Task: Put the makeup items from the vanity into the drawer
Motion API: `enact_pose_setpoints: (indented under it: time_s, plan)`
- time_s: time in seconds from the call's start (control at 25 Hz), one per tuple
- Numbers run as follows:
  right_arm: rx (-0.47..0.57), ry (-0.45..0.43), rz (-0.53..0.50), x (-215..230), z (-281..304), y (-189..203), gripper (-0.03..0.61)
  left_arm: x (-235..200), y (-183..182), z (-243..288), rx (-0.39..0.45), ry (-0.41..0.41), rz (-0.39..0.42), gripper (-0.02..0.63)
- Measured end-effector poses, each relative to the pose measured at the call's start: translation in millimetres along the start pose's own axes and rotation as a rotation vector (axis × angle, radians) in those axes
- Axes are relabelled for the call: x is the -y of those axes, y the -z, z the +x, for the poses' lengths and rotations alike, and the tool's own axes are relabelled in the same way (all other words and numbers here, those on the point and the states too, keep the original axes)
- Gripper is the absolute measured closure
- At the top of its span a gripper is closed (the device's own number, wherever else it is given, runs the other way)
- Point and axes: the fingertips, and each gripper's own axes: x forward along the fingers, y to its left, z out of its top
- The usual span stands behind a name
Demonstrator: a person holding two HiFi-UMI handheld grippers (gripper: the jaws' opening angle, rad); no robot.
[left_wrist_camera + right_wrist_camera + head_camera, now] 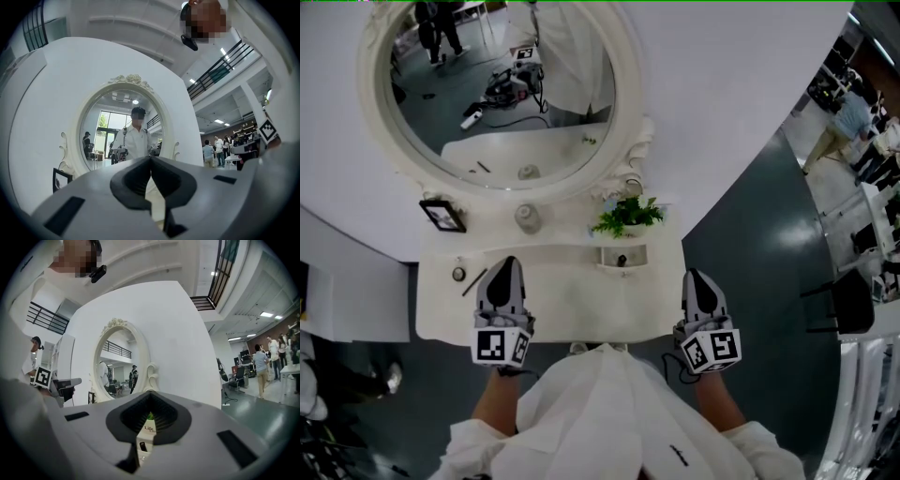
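On the white vanity top [562, 309] lie a small round compact [458, 275] and a thin dark pencil [474, 281], both at the left. A round jar [528, 218] stands under the oval mirror [502, 84]. A small open white tray or drawer [622, 256] holds one dark item. My left gripper [504, 264] hovers just right of the pencil, shut and empty [151, 159]. My right gripper [695, 275] is over the vanity's right edge, with its jaws together and nothing in them [149, 394]. It points at the white plant pot [148, 430].
A black picture frame [442, 215] leans at the back left, and a green potted plant [628, 216] stands at the back right. The vanity backs onto a white wall panel [750, 103]. Dark floor [750, 253] lies to the right, with people and chairs farther off.
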Motion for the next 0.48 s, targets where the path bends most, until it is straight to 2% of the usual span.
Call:
enact_pose_setpoints:
  time_s: [0.48]
  plan:
    - [-0.021,-0.002,-0.010,-1.9,0.4,5.7,0.563,8.1,4.1,0.3,-0.003,0.013,-0.013,0.585]
